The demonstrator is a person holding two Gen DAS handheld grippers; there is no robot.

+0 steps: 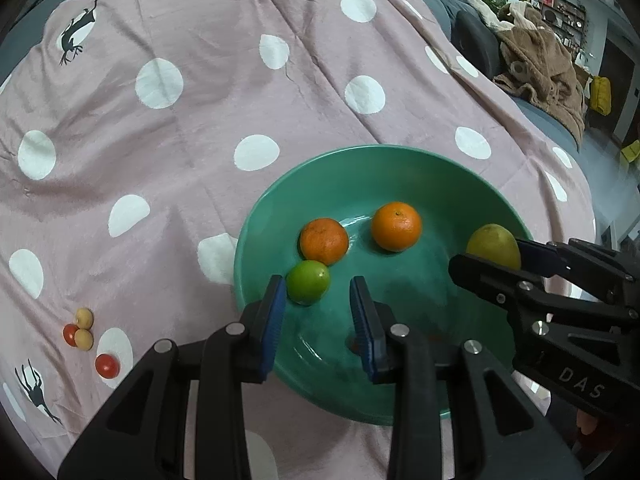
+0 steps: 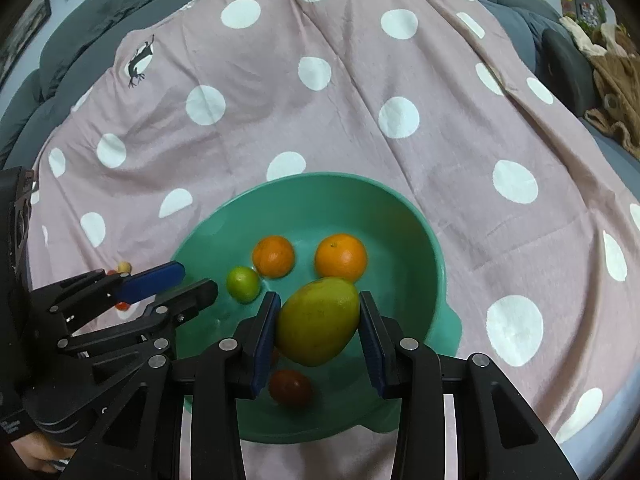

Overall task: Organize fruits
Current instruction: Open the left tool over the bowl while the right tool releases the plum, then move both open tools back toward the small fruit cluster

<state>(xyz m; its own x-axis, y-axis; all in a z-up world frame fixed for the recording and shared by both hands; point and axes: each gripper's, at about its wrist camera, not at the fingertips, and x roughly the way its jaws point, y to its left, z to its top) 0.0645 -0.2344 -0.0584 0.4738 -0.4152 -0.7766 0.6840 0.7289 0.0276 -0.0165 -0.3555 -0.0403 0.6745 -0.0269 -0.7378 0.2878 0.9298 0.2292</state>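
A green bowl (image 1: pixel 400 168) (image 2: pixel 400 216) sits on a pink polka-dot cloth (image 1: pixel 200 100). It holds two oranges (image 1: pixel 324 240) (image 1: pixel 396 226), a lime (image 1: pixel 308 282) and a dark red fruit (image 2: pixel 290 388). My right gripper (image 2: pixel 318 316) (image 1: pixel 490 256) is shut on a yellow-green mango (image 2: pixel 318 320) (image 1: pixel 494 244), held above the bowl's right side. My left gripper (image 1: pixel 318 284) (image 2: pixel 200 280) hovers over the bowl's near-left part. Its blue pads stand apart with nothing between them. The lime lies just past its tips.
Several small red and yellow cherry tomatoes (image 1: pixel 82 328) lie on the cloth left of the bowl. A grey sofa (image 2: pixel 120 4) runs behind the cloth, with a brown plush blanket (image 1: pixel 540 64) on it at the right. A person's hand (image 2: pixel 36 456) shows bottom left.
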